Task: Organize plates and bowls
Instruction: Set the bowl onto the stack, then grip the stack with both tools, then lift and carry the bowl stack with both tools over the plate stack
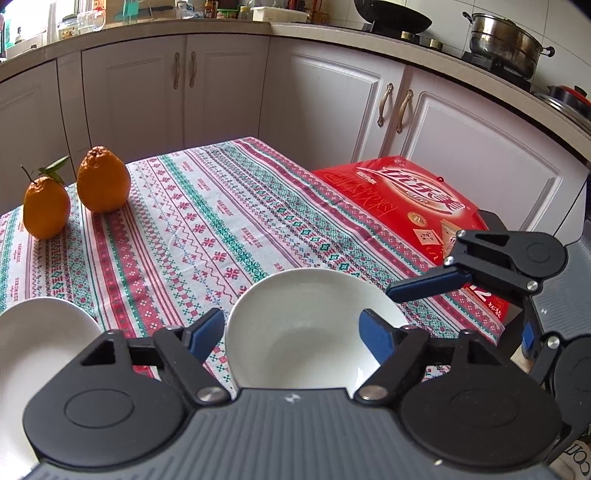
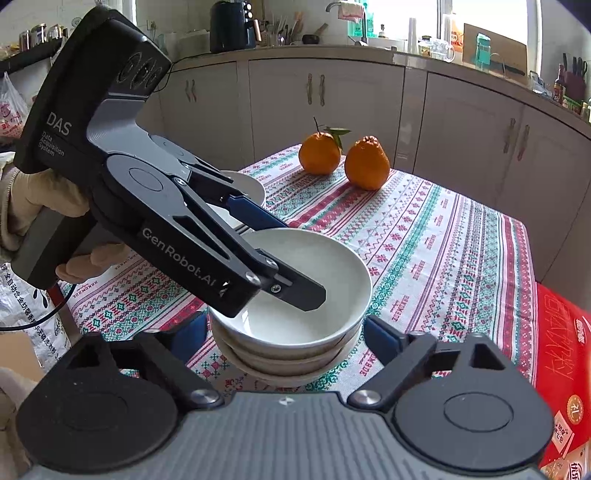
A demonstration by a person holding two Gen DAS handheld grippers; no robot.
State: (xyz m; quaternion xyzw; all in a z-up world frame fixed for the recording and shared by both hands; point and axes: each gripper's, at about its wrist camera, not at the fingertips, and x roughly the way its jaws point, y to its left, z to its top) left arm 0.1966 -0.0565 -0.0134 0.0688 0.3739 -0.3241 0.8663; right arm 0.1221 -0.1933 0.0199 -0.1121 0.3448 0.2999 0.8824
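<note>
White bowls sit nested in a stack near the front edge of the patterned tablecloth, and the left gripper reaches over the top bowl with jaws parted — one finger inside the bowl, the other outside its rim, neither pad clearly pressing. Its own camera shows that same bowl between the spread blue pads. The right gripper straddles the stack with jaws wide, clear of the sides — another white dish lies apart, two oranges at the far end.

home kitchen | cabinets | wok | steamer pot
</note>
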